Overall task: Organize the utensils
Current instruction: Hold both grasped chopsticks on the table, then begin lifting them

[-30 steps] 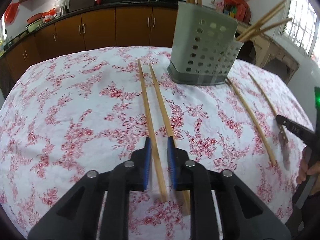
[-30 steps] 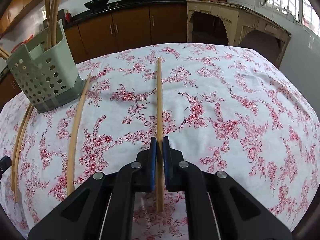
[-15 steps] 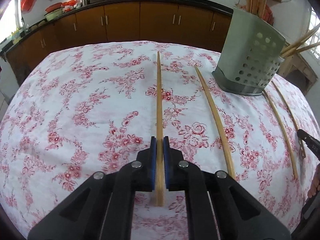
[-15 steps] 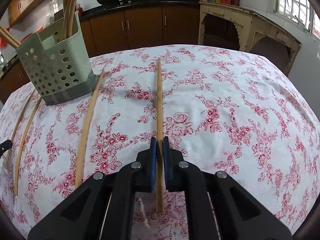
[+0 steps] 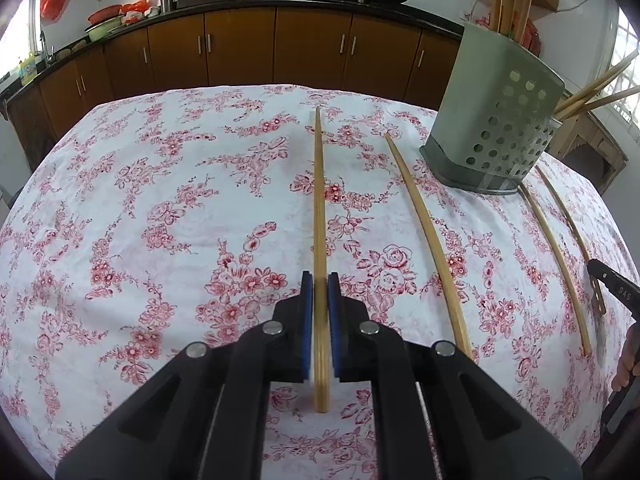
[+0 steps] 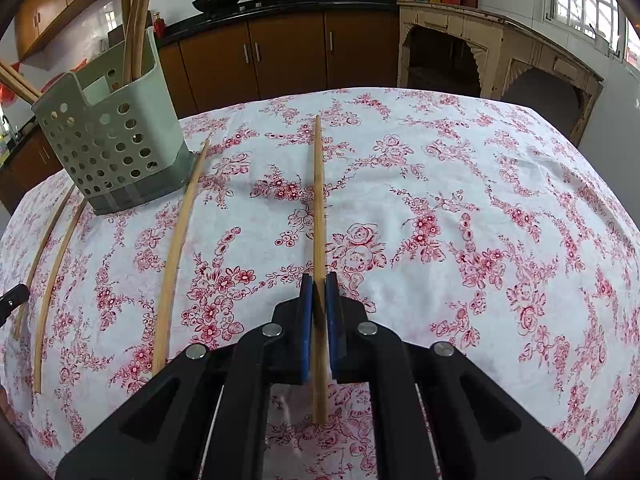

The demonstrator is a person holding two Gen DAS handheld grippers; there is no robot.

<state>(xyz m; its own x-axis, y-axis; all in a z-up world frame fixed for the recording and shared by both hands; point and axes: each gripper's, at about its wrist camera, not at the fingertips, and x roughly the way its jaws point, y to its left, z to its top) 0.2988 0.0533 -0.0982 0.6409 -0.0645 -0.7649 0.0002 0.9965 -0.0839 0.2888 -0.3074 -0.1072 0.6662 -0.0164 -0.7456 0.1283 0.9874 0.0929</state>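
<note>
On the flowered tablecloth point(image 5: 168, 216), the left gripper point(image 5: 319, 280) has its blue pads point(image 5: 306, 300) pressed against a chopstick point(image 5: 319, 200) near its thick end; whether the stick is lifted off the cloth is hard to judge from this angle. Just to its right lies a second chopstick point(image 5: 428, 240), loose on the cloth. Beyond that stands the grey perforated utensil holder point(image 5: 496, 128), with several chopsticks upright inside it. Two more sticks lie past the holder, toward the right edge.

In the right wrist view, the right gripper point(image 6: 319, 280) likewise clamps a chopstick point(image 6: 318, 192) tightly between its pads. A loose chopstick point(image 6: 176, 248) lies to its left, its far tip close to the holder's point(image 6: 112, 148) base. Dark wooden cabinets point(image 6: 280, 56) line the wall behind.
</note>
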